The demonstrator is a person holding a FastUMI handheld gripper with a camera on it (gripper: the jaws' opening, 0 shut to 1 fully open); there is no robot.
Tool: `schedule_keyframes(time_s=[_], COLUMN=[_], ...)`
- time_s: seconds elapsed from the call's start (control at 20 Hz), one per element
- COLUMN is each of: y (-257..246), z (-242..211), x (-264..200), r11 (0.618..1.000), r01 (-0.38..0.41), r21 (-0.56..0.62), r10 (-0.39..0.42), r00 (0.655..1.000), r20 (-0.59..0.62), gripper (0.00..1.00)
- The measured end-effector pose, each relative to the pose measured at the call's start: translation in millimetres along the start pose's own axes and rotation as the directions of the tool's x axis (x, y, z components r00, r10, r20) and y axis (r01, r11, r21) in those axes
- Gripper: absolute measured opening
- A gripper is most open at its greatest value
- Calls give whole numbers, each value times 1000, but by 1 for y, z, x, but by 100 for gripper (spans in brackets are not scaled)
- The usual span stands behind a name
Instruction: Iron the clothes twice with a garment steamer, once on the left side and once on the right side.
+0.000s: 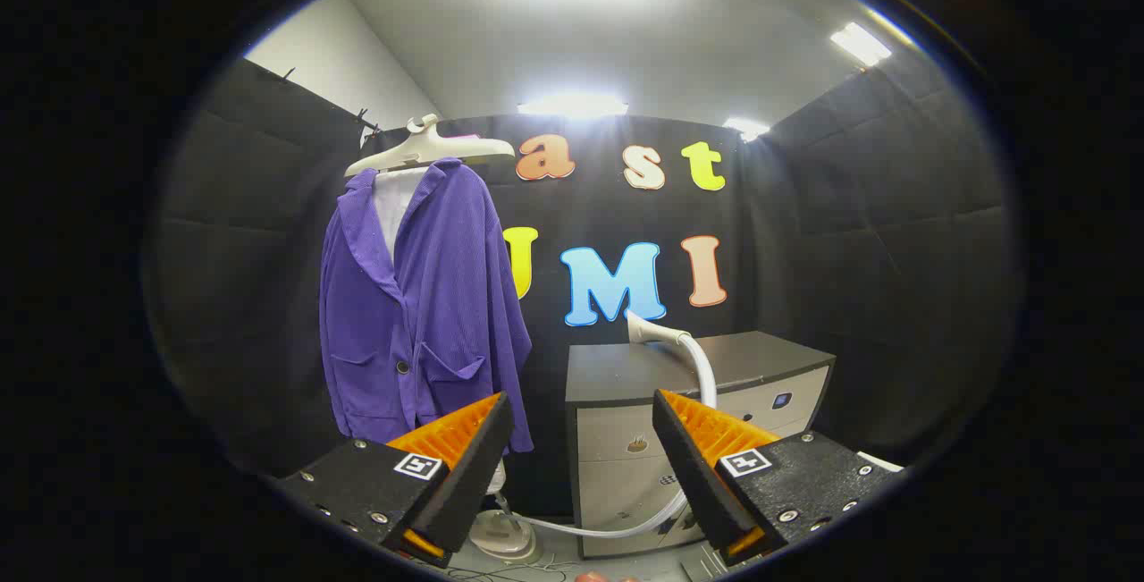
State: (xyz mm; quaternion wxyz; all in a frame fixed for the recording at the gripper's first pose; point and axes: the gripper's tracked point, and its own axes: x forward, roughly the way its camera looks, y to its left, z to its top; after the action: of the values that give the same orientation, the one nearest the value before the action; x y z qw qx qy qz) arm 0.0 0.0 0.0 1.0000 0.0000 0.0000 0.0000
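A purple corduroy jacket (420,305) hangs on a cream hanger (429,149) on a stand, beyond my left finger. The white steamer head (655,332) lies on top of a grey cabinet (626,369), beyond the gap between my fingers and slightly right. Its white hose (702,367) curves down the cabinet front and runs along the floor to the steamer base (502,535) under the jacket. My gripper (581,408) is open, well short of the steamer head, with nothing between its fingers.
The cabinet has light drawer fronts (617,448) and stands right of the jacket. Black padded booth walls close in on both sides and behind. Thin cables (500,573) lie on the floor near the steamer base.
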Motion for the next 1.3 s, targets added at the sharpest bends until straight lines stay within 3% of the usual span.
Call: schedule_keyframes(time_s=[0.9,1.3], y=[4,-18], z=[9,23], x=[-7,-2], r11=[1000,997], r01=[7,61], r21=[-18,-40], r10=[-7,-61], r00=[1000,998], r20=[3,2], gripper=[96,96])
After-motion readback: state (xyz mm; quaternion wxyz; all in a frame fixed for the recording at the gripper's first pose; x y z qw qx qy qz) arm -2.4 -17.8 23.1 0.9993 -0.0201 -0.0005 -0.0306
